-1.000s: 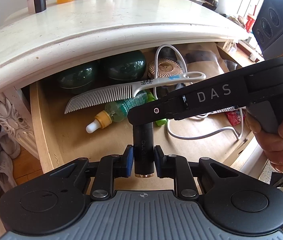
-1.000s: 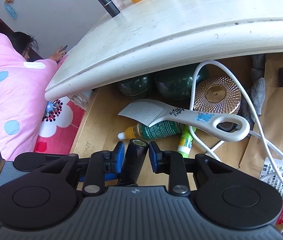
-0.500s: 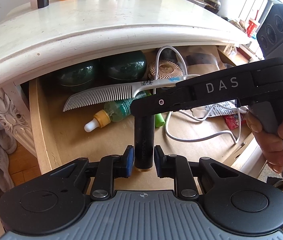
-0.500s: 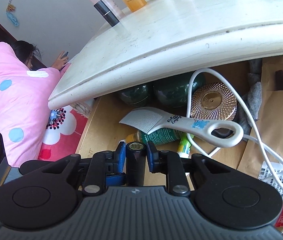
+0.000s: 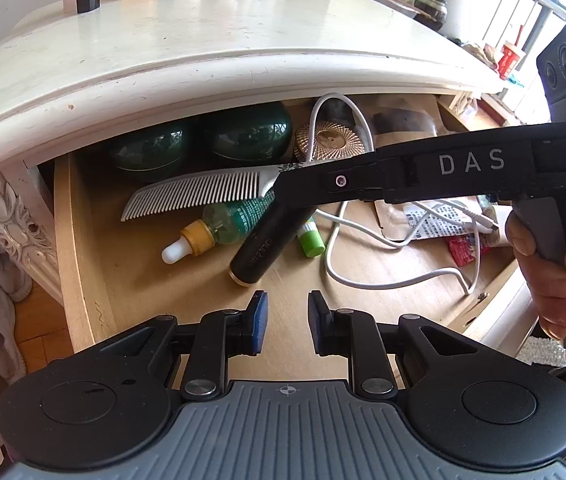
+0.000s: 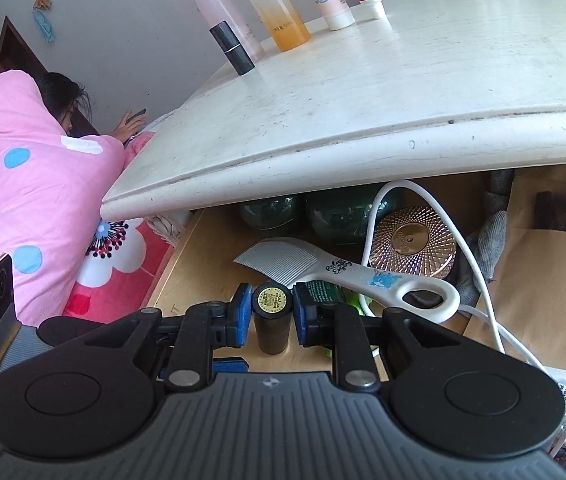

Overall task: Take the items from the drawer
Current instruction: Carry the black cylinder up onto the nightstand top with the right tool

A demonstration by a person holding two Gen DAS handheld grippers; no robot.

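The drawer (image 5: pixel 83 264) stands open under the white dresser top (image 5: pixel 211 48). My right gripper (image 6: pixel 272 309) is shut on a black tube with a gold cap end (image 6: pixel 272 320) and holds it over the drawer; in the left wrist view the same tube (image 5: pixel 267 240) hangs tilted from the right gripper's fingers. My left gripper (image 5: pixel 286 320) is open and empty, just below and in front of the tube. A white comb (image 5: pixel 199 194) lies in the drawer over a green dropper bottle (image 5: pixel 219 228).
In the drawer: two dark green jars (image 5: pixel 203 140), a copper-lidded jar (image 6: pixel 411 244), a white cable (image 5: pixel 363 248), a green stick (image 5: pixel 311 240), paper packets (image 5: pixel 439 220). Bottles stand at the back of the dresser top (image 6: pixel 279 4). A person lies under a pink blanket at left (image 6: pixel 23 184).
My left gripper has opened, let go of the black tube and drawn back. The right gripper keeps hold of the tube and has lifted and tilted it.
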